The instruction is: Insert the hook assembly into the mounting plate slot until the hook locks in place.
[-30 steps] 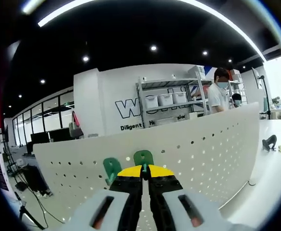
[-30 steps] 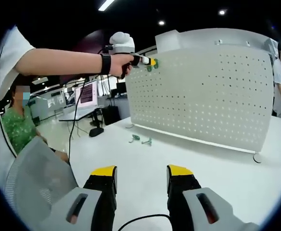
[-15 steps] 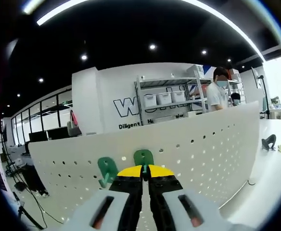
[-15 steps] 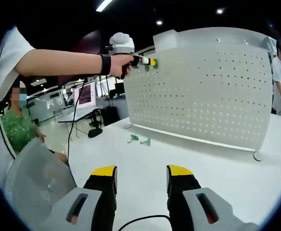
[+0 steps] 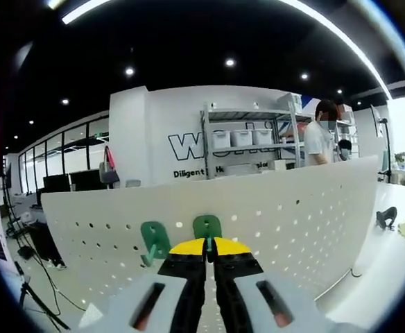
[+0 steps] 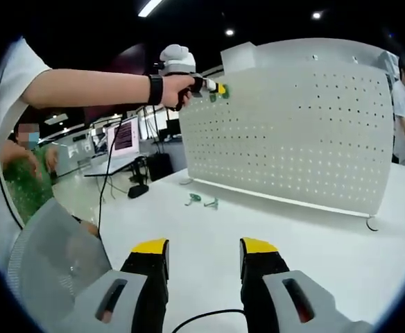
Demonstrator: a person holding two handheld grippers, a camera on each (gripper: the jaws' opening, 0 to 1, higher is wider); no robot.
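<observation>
Pegboard (image 5: 293, 215) as landmark: white, perforated, upright on a white table (image 6: 209, 243).

Left gripper view: near the board's top edge, left of the jaws, one green hook (image 5: 154, 239) seated in the holes. Just right of it, a second green hook (image 5: 207, 227) pinched between the closed yellow tips of the left gripper (image 5: 207, 244), pressed against the board face. Beyond the board's top edge, shelving with white bins (image 5: 240, 139) and a person (image 5: 322, 135) standing by it. Far right of the board, on the table, a dark object (image 5: 387, 216), too small to identify.

Right gripper view: left of the board, a bare arm with black wristband (image 6: 156, 89) reaching to the board's upper left corner, left gripper (image 6: 220, 89) there against the board. At the board's foot, left end, two spare green hooks (image 6: 202, 202) lying on the table. Right gripper (image 6: 203, 248) low over the table in front of the board, jaws spread, nothing between them.
</observation>
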